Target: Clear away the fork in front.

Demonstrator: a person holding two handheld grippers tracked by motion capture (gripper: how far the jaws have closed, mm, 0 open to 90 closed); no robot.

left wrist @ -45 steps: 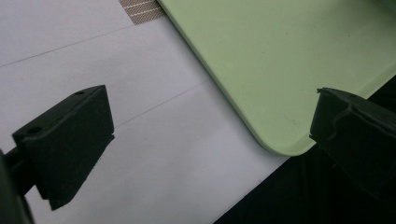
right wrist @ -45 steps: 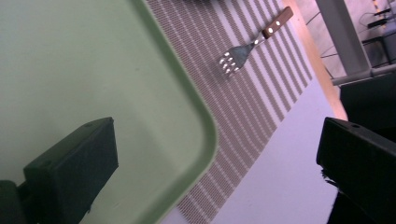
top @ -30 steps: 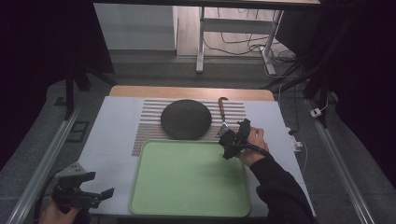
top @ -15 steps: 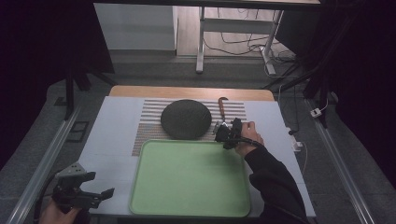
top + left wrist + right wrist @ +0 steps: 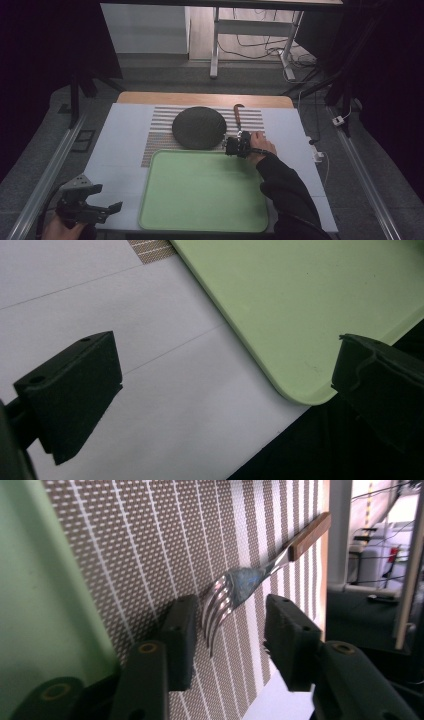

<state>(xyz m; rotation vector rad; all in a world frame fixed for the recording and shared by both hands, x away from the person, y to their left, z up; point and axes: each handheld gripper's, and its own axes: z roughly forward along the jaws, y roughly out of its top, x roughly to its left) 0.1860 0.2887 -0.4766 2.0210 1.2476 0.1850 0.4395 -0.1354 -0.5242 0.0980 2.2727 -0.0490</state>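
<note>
High view: right hand-held gripper (image 5: 235,146) is sitting low over the striped mat (image 5: 160,131), just past the far right corner of the green tray (image 5: 200,192), with the hand (image 5: 261,145) behind it. Fork (image 5: 237,117) is lying on the mat to the right of the dark round plate (image 5: 199,127), wooden handle pointing away from the person, tines toward the gripper.

Right gripper view: jaws are spread, one on each side of the fork (image 5: 235,587) tines. Tines are sitting in the gap, not pinched; cannot tell whether either jaw is touching them. Tray (image 5: 45,580) edge is running along the left, mat (image 5: 150,545) under the fork.

Left hand-held gripper (image 5: 82,205) is hanging at the near left corner of the tabletop (image 5: 120,150), well apart from the fork. Left gripper view: jaws are spread wide with nothing between them, looking down on white tabletop (image 5: 150,405) and the near rounded corner of the tray (image 5: 300,315).
</note>
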